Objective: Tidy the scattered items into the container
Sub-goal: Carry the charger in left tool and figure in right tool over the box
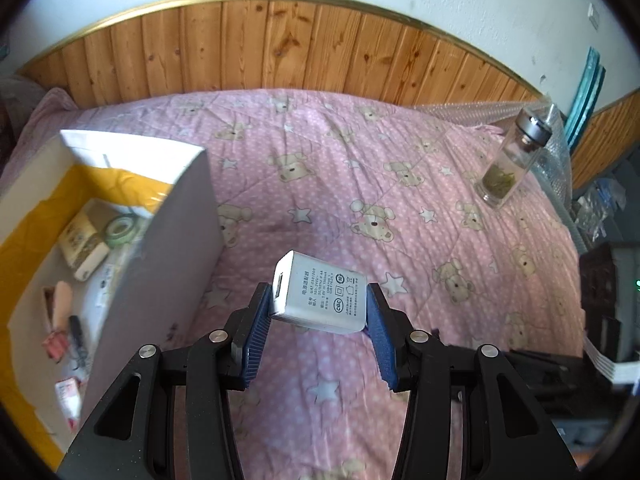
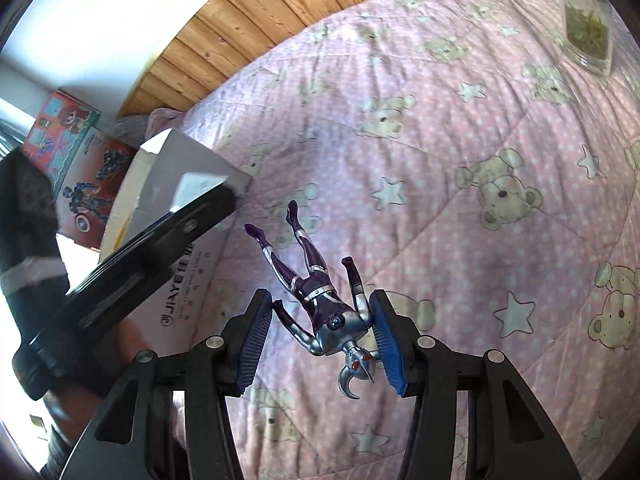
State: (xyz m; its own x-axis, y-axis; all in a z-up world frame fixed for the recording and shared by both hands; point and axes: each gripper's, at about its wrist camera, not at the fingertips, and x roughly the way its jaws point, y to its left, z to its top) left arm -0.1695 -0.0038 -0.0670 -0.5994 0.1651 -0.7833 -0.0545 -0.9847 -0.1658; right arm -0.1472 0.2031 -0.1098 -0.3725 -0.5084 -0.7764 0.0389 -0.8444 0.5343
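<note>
Above the pink bed quilt [image 1: 360, 168], left tongs [image 1: 318, 312] grip a white charger [image 1: 320, 292] with grey print; right tongs [image 2: 322, 330] clamp a purple-and-silver horned toy figure [image 2: 320, 304], right of the white box [image 1: 168, 248].

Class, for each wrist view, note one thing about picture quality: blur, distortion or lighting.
Left wrist view: fisheye bows the wooden wall panelling into an arch; the charger label reads sharp. Right wrist view: the left gripper crossing at left is smeared; the toy figure stays crisp.

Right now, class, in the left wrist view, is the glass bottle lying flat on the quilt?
No, the glass bottle stands upright on the pink quilt.
</note>
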